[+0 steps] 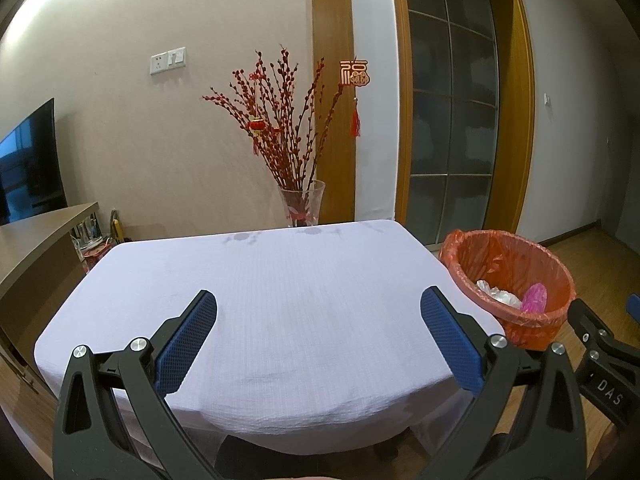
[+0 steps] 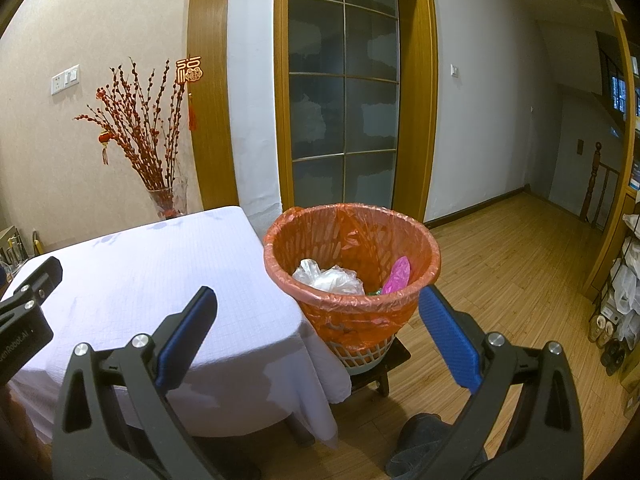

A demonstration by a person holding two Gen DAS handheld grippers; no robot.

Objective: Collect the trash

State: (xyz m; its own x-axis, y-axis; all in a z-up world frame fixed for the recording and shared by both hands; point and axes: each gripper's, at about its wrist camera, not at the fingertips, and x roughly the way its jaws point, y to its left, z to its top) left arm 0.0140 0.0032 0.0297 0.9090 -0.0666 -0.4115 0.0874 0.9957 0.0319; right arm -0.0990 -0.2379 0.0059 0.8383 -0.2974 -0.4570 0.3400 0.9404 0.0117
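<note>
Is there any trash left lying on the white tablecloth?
No: the white tablecloth shows only bare fabric, while a clear plastic bag and pink wrapper sit inside the orange-lined bin.

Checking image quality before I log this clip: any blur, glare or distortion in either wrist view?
Left wrist view: sharp, strong fisheye bowing of the white tablecloth and door frame, dark corner vignetting. Right wrist view: equally sharp, the trash bin clear, the same barrel distortion, dim far hallway; no glare in either.

right hand-held gripper (image 2: 316, 322) gapes wide before orange-lined bin (image 2: 352, 284) holding white bag (image 2: 326, 278).
</note>
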